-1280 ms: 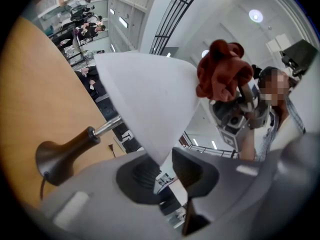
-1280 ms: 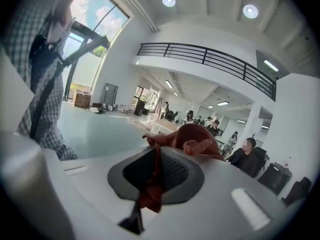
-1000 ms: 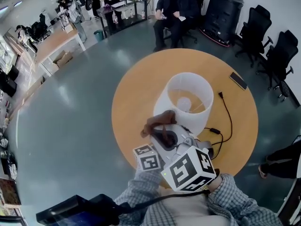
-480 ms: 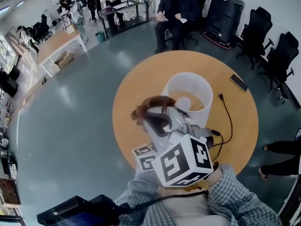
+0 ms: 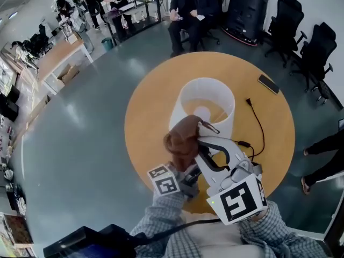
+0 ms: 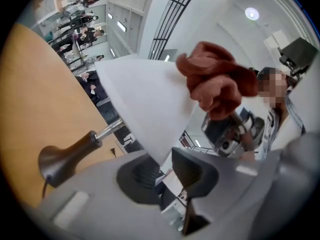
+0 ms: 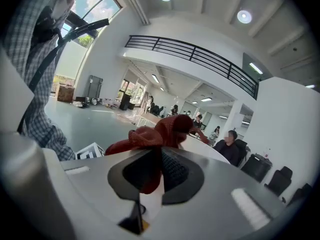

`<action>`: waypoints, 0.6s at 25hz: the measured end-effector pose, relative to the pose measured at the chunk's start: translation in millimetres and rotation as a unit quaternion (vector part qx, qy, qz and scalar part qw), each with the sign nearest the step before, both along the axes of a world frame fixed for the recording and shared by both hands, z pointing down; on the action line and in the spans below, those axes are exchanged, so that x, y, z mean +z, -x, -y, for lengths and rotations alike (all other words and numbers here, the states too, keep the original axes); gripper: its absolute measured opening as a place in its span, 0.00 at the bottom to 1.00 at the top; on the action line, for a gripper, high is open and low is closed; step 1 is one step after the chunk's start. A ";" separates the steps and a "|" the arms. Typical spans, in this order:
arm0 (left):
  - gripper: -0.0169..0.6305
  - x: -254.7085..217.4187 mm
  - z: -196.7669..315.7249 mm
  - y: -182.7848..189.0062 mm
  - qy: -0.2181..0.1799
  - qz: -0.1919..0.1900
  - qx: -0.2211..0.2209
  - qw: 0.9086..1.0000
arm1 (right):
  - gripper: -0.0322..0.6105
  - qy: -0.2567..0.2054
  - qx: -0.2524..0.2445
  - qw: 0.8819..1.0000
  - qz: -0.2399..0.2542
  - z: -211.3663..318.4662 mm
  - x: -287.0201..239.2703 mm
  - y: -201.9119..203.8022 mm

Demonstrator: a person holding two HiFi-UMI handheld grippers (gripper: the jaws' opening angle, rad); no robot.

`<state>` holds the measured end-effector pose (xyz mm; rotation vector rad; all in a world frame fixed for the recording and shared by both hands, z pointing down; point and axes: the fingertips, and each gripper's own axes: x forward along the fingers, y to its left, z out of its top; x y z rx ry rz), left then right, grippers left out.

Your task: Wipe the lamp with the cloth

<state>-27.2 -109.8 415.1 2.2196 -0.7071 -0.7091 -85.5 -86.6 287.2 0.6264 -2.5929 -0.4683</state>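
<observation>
The lamp's white shade [image 5: 204, 104] stands on the round wooden table [image 5: 150, 95]. In the left gripper view its brown base [image 6: 65, 156] and metal stem [image 6: 107, 130] show below the shade [image 6: 145, 104]. My left gripper [image 6: 162, 171] is shut on the shade's lower rim; in the head view only its marker cube [image 5: 164, 180] shows. My right gripper [image 5: 192, 140] is shut on a rust-brown cloth [image 5: 183, 136], bunched against the near side of the shade. The cloth [image 7: 160, 134] spills out over the right gripper [image 7: 150, 166] and also shows in the left gripper view [image 6: 220, 84].
A black cable [image 5: 257, 125] with a plug runs over the table right of the lamp. A dark phone [image 5: 267, 84] lies at the far right edge. A seated person [image 5: 191, 9] and office chairs [image 5: 314, 47] are beyond the table; another person's legs [image 5: 322, 160] stand at the right.
My right gripper has lifted and swung with the cloth along the near side of the shade, its marker cube shifting right. The left gripper has kept its hold on the rim.
</observation>
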 end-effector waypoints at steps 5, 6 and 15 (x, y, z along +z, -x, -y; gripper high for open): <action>0.14 -0.7 -1.3 3.4 0.002 0.001 0.000 1.000 | 0.10 0.011 0.087 0.996 0.024 30.0 9.7 -60.4; 0.14 -0.4 -2.3 3.8 0.004 0.001 -0.001 1.000 | 0.10 0.022 0.106 0.994 0.025 35.9 15.0 -71.8; 0.14 2.3 -6.4 -0.5 0.004 -0.002 -0.003 1.000 | 0.10 0.073 0.198 0.977 0.021 83.2 84.1 -145.9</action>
